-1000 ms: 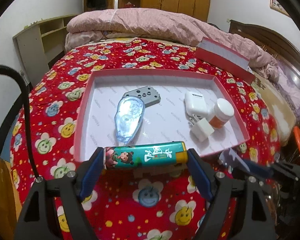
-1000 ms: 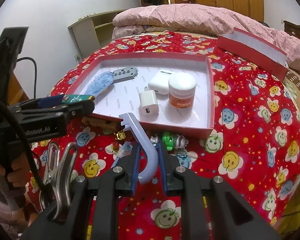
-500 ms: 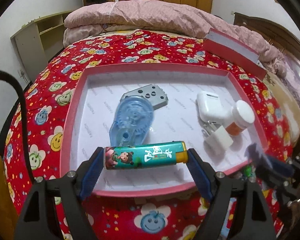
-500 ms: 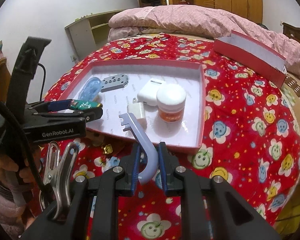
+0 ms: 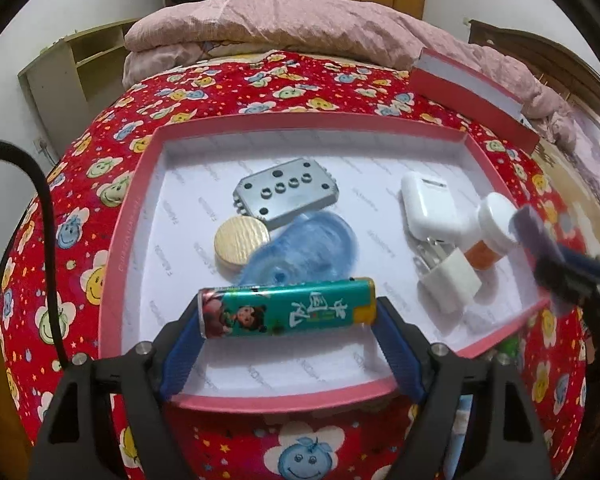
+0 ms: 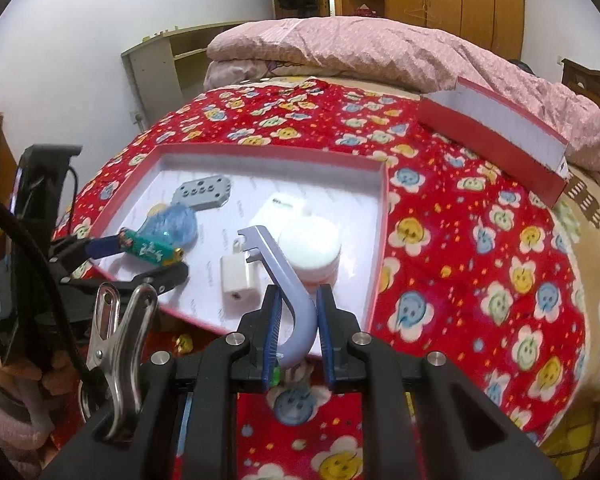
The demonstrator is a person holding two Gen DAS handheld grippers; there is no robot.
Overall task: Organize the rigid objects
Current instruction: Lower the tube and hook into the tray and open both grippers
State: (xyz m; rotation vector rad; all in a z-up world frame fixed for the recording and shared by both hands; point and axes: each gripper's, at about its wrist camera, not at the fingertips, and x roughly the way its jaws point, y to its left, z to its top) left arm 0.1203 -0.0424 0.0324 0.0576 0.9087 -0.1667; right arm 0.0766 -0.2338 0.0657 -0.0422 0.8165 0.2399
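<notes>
Left gripper [image 5: 288, 316] clamps the green lighter [image 5: 287, 312] crosswise, hovering over the red tray [image 5: 124, 216] near its front edge. The blue tape dispenser [image 5: 304, 248] behind it is smeared by blur, partly covering a wooden disc [image 5: 240, 242]. Right gripper [image 6: 296, 320] pinches a lavender hook [image 6: 284, 280] that hides most of the white-capped jar [image 6: 312, 248].

In the tray [image 5: 134, 216], the plate [image 5: 286, 193] lies behind the disc [image 5: 241, 242] (touching), charger [image 5: 452, 282] right.
</notes>
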